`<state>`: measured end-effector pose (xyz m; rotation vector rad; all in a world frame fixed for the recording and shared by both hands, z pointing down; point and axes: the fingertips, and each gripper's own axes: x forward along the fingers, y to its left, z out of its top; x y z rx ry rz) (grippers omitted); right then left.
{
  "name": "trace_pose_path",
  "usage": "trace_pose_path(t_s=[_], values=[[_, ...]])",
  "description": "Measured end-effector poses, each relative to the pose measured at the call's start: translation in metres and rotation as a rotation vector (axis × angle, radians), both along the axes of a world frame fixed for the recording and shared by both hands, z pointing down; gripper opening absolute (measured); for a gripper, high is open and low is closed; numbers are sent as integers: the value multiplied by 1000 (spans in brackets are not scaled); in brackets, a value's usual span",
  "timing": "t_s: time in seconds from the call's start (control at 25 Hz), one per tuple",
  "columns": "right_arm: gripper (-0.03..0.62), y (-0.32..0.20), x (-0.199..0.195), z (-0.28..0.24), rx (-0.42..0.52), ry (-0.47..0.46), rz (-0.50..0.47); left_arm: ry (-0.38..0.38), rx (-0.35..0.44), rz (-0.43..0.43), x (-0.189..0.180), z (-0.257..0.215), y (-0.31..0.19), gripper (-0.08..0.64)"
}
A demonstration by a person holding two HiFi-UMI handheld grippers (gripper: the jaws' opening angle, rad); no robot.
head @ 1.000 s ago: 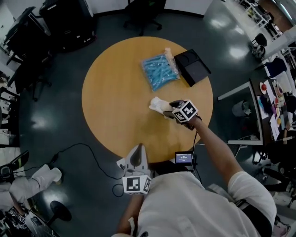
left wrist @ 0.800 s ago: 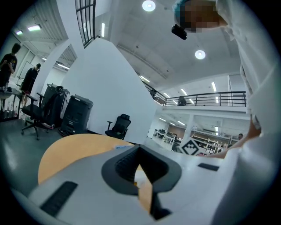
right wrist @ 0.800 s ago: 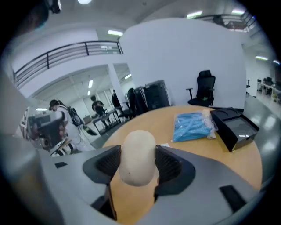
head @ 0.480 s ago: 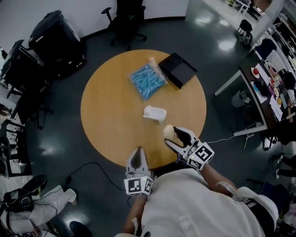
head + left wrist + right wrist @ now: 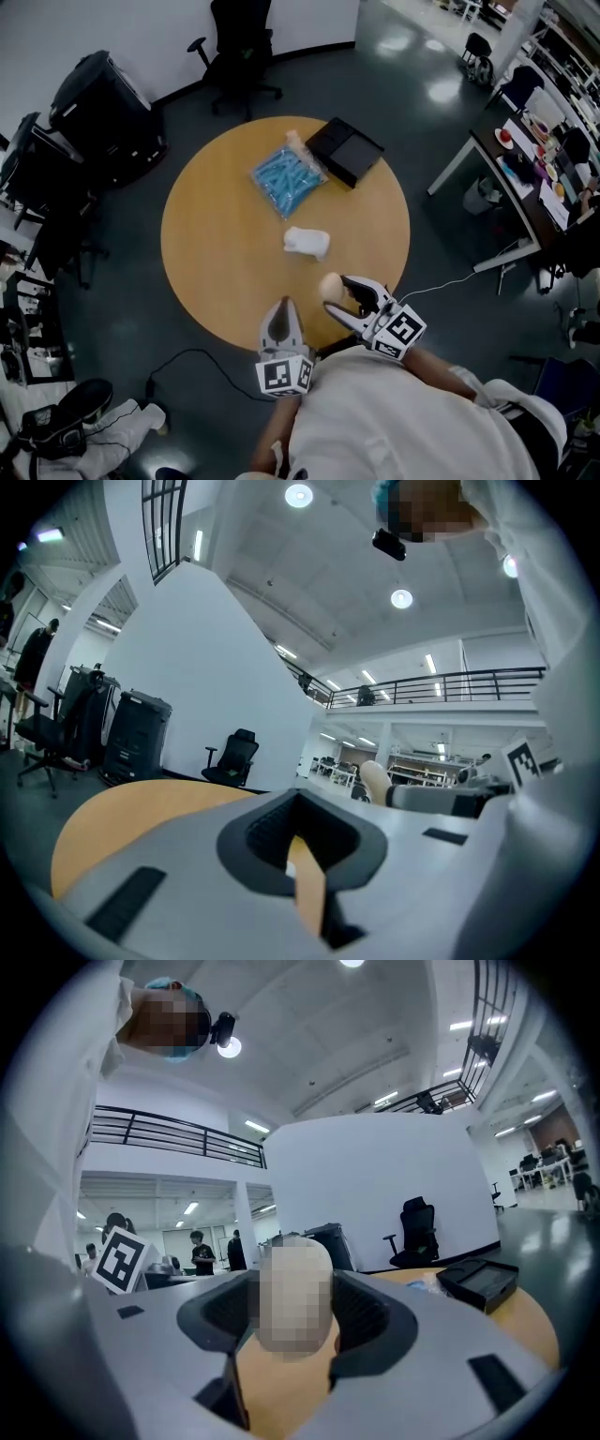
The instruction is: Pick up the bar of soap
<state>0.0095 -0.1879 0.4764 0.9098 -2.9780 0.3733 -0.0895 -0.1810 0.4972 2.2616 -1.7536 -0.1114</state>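
Soap bar (image 5: 329, 284) pinched in the right tool (image 5: 338, 293) over the round bench's (image 5: 216, 244) near edge; left tool (image 5: 283, 307), pressed together, just left.

my head view looks steeply down from high over the round table (image 5: 216, 234). both gripper views sit low at its near edge, facing across it, and share the office chair (image 5: 230, 757); the right gripper (image 5: 394, 795) shows in the left's.
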Motion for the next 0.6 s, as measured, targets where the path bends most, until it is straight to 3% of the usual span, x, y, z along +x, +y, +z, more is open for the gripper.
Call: trace_pose_path(t_s=[0.6], values=[[259, -1, -5, 2, 0, -3, -32, 5, -8, -38, -5, 3, 2, 5]])
